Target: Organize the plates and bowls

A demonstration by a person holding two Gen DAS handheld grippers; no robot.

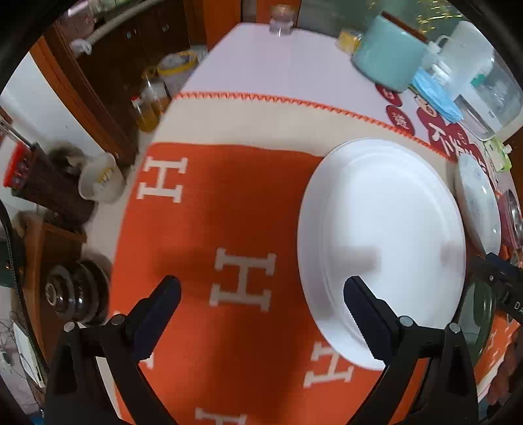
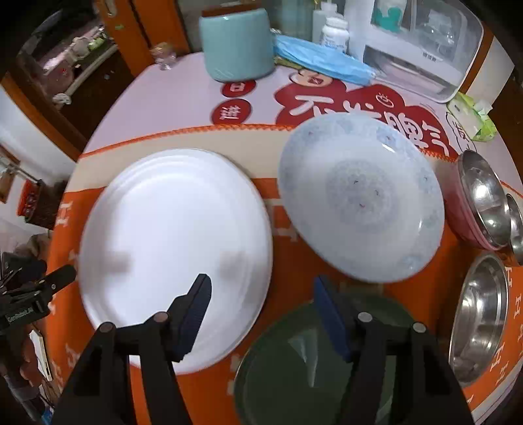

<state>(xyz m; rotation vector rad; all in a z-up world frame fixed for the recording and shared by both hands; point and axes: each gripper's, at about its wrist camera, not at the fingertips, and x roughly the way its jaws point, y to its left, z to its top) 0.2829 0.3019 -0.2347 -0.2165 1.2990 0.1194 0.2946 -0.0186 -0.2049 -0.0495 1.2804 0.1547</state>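
A large white plate (image 1: pixel 385 229) (image 2: pixel 176 248) lies on the orange cloth. My left gripper (image 1: pixel 261 287) hangs open above the cloth, its right finger over the plate's left rim and its left finger over bare cloth. My right gripper (image 2: pixel 261 287) stands open with nothing between its fingers, one finger over the white plate's right edge, the other above a dark green glass plate (image 2: pixel 294 366) (image 1: pixel 479 314). A pale blue patterned plate (image 2: pixel 359 196) (image 1: pixel 477 199) sits to the right. Steel bowls (image 2: pixel 480 317) and a pink-sided bowl (image 2: pixel 480 199) line the far right.
An orange cloth with white H letters (image 1: pixel 228 212) covers the near table. Behind it stand a teal canister (image 2: pixel 237 44), a blue mask (image 2: pixel 323 60), a white appliance (image 2: pixel 421 49) and a small glass jar (image 1: pixel 281 19). The table's left edge drops to floor clutter (image 1: pixel 65 183).
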